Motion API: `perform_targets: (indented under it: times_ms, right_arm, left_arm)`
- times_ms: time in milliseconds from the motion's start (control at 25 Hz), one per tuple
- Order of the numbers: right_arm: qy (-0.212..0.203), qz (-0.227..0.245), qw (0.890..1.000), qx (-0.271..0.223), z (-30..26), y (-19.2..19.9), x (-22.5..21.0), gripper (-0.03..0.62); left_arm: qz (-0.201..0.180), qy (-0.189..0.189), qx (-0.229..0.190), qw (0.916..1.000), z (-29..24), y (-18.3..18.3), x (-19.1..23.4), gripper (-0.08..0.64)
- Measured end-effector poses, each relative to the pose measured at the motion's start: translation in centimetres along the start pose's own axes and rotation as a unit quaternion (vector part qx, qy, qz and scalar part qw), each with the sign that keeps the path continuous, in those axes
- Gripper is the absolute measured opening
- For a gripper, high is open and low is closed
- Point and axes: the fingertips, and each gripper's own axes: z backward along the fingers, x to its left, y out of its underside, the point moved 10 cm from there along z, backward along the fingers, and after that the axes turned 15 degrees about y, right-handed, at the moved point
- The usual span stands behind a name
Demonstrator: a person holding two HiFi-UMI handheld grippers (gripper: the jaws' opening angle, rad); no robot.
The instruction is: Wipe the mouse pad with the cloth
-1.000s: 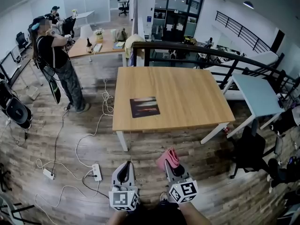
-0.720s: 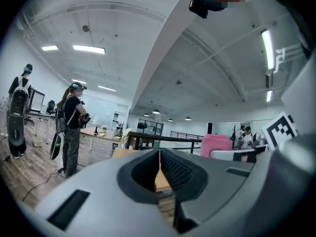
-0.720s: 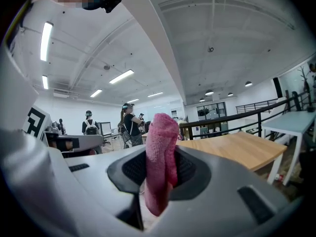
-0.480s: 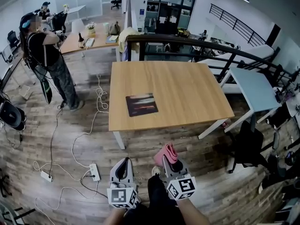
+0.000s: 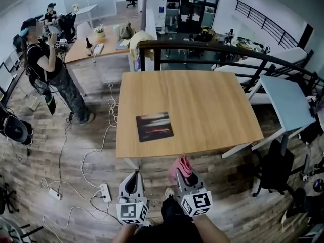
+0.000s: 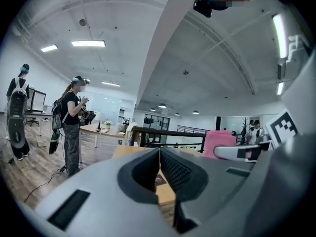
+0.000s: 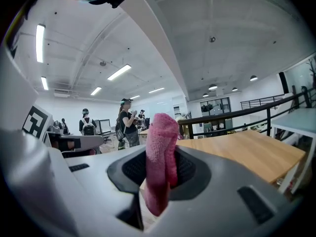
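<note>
We hold the right gripper point(image 5: 186, 178) with its jaws clamped on the pink cloth point(image 5: 181, 167), which stands up folded between them. The left gripper point(image 5: 133, 182) has its jaws pressed together on nothing. Both hang just short of the wooden table point(image 5: 212, 105). The dark mouse pad point(image 5: 154, 126) lies flat on its near-left part, apart from the cloth.

Table point(image 5: 202, 110) nearer; cloth point(image 5: 182, 167) now by its edge.

Bright ceiling light, sharp fisheye-warped edges
</note>
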Motion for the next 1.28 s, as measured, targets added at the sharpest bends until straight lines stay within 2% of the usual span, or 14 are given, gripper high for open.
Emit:
perform_targets:
  times_ms: [320,520,720,920,1280]
  right_arm:
    - [-0.018,-0.003,0.999,0.026,-7.2,-0.6,-4.6,0.098]
    - [-0.037,-0.002,0.998,0.052,-10.6,-0.1,-5.9,0.097]
    - [-0.052,0.009,0.995,0.084,-14.6,0.7,-5.0,0.098]
    - [-0.056,0.022,0.993,0.101,-20.2,2.1,-3.1,0.097]
    - [-0.059,0.041,0.988,0.137,-26.3,4.7,0.2,0.098]
  left_arm:
    - [0.005,-0.019,0.026,0.9995,-8.1,0.2,1.1,0.025]
    - [0.007,-0.03,0.04,0.9987,-11.3,0.7,2.5,0.025]
    - [0.02,-0.04,0.065,0.9969,-13.5,2.1,5.8,0.025]
    - [0.023,-0.019,0.086,0.9959,-16.9,4.4,10.5,0.025]
    - [0.064,0.006,0.167,0.9838,-19.6,9.2,17.0,0.025]
